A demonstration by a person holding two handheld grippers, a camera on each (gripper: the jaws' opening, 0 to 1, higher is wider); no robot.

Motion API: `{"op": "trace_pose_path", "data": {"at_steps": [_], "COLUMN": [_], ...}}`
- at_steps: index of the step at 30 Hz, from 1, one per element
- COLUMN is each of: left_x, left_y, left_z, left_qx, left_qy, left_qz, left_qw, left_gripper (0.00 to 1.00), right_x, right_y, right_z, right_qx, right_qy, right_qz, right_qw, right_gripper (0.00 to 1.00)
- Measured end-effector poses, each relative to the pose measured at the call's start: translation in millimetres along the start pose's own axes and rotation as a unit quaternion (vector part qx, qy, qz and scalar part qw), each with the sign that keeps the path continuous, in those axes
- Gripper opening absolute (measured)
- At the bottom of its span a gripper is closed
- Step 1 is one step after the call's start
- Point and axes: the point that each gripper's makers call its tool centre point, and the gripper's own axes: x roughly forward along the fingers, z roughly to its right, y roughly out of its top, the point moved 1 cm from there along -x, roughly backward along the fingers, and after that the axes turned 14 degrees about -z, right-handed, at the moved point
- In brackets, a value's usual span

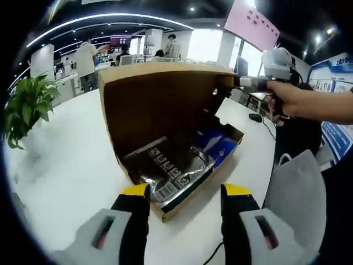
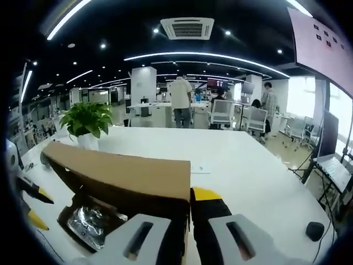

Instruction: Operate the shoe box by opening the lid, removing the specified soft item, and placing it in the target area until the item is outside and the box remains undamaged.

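On the white table sits the box, its lid swung up nearly upright, and inside lies the soft item, a dark glossy packet with a printed label, with something blue beside it toward the far end. The right gripper pinches the lid's top edge between its jaws, one jaw on each face of the cardboard; in the left gripper view it shows with the person's hand at the lid's upper corner. The left gripper hovers just before the box's near corner, jaws spread and holding nothing. To do this step well, I judge the right hand should simply steady the lid without bending it back on its hinge, while the left comes down over the near wall and takes the packet by its loose edge, lifting straight up so the cardboard is not dragged. The packet looks crinkly and slippery, so a firm bite matters. A plant stands off to one side, well apart.
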Motion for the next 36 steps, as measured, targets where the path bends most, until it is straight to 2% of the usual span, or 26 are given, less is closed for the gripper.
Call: {"op": "trace_pose_path", "data": {"at_steps": [1, 5, 9, 12, 14, 19, 24, 26, 28, 33, 36], "left_x": [-0.6, 2.4, 7.1, 14.0, 16.8, 24.8, 32.2, 34.2, 37.5, 43.3, 47.8], "left_y": [-1.0, -3.6, -2.7, -6.9, -7.6, -7.7, -11.6, -19.3, -14.7, -16.0, -23.4], "left_z": [0.6, -1.2, 4.6, -0.7, -1.6, -7.6, -3.6, 0.2, -1.5, -2.7, -3.3], "left_qx": [0.024, 0.066, 0.077, 0.127, 0.145, 0.156, 0.192, 0.196, 0.212, 0.214, 0.232], "left_qy": [0.003, 0.015, -0.001, 0.015, 0.016, 0.012, 0.004, -0.011, -0.003, -0.009, -0.006], "left_qz": [-0.006, -0.029, -0.039, -0.064, -0.07, -0.08, -0.104, -0.141, -0.134, -0.143, -0.161], "left_qw": [0.9997, 0.9973, 0.9962, 0.9898, 0.9868, 0.9844, 0.9759, 0.9705, 0.968, 0.9663, 0.9592], "left_gripper": [0.51, 0.48, 0.38, 0.38, 0.36, 0.33, 0.29, 0.24, 0.23, 0.22, 0.2], "right_x": [0.0, 0.5, 1.4, 0.9, 0.8, 0.8, 1.8, 3.1, 3.9, 2.3, 2.2], "right_y": [-0.1, -0.4, 0.3, 0.2, 0.2, 0.5, 0.5, -2.3, -5.7, -6.7, -5.1], "right_z": [0.1, 0.3, 0.7, 1.0, 0.5, -0.6, -1.2, -1.7, -2.0, -2.4, -2.5], "right_qx": [0.0, -0.005, -0.005, 0.0, -0.004, -0.009, -0.012, -0.011, -0.011, -0.013, -0.013], "right_qy": [0.001, 0.001, 0.0, 0.005, 0.006, 0.005, 0.006, 0.01, 0.011, 0.008, 0.009], "right_qz": [0.0, -0.001, -0.002, -0.002, -0.002, -0.003, -0.007, -0.014, -0.018, -0.016, -0.019], "right_qw": [1.0, 1.0, 1.0, 1.0, 1.0, 0.9999, 0.9999, 0.9998, 0.9997, 0.9998, 0.9997], "right_gripper": [0.0, 0.0, 0.0, 0.0, 0.0, 0.0, 0.0, 0.0, 0.0, 0.0, 0.0]}}
